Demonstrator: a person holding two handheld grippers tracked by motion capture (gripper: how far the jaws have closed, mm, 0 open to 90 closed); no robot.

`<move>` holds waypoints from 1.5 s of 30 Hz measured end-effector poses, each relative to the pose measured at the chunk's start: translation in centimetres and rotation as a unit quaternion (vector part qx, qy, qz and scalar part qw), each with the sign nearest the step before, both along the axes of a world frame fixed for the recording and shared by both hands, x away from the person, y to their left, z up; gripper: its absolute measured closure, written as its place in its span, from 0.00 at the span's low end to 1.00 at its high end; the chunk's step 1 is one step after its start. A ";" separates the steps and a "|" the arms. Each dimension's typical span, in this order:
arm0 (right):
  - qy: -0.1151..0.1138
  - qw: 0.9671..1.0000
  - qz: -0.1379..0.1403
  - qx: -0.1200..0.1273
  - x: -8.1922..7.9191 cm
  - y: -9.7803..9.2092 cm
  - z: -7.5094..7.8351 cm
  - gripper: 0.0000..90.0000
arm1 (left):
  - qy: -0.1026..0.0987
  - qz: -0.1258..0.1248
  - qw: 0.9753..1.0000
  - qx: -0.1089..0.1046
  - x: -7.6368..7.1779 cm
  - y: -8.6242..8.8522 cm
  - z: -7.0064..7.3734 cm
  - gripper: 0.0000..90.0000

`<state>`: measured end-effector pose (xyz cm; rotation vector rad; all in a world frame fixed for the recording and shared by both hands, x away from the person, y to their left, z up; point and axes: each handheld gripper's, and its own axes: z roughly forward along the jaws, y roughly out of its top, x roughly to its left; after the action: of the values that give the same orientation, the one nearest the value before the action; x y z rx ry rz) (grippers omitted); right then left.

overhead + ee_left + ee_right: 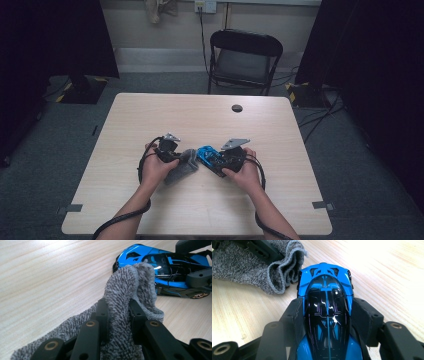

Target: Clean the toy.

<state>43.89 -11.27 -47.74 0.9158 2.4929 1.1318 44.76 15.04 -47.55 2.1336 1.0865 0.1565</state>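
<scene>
At table (pixel 150 115) centre: right gripper (pixel 327 312) fingers clamped on blue toy car (pixel 325 290), left gripper (pixel 117 312) fingers pinching grey cloth (pixel 125 282). Keep car steady, wipe nose with light strokes.

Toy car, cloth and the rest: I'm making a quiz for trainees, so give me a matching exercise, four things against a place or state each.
Things:
1. toy car
2. cloth
3. chair
4. dark round hole

Places or states:
A. on the floor beyond the table
B. pinched in the left gripper
C. in the tabletop, near its far edge
D. clamped across its body by the right gripper

Pairs: 1-D, 2-B, 3-A, 4-C
</scene>
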 end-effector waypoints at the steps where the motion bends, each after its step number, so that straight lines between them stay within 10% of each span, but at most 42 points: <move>1: -0.001 1.000 0.001 0.000 0.0 0.0 0.0 0.50 | 0.001 -0.005 1.000 0.003 -0.1 -0.1 0.1 0.83; 17: -0.008 1.000 -0.005 0.013 -0.3 -0.2 -0.3 0.49 | 0.015 -0.078 0.997 -0.022 -3.6 -2.1 0.0 0.83; 45: -0.007 1.000 -0.002 -0.010 -0.2 -1.5 1.3 0.30 | -0.030 -0.100 0.994 -0.028 -4.5 -2.0 0.0 0.75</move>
<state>43.67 -12.75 -46.49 0.9033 2.4860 1.1063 40.23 13.08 -47.58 2.1576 0.8283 0.0941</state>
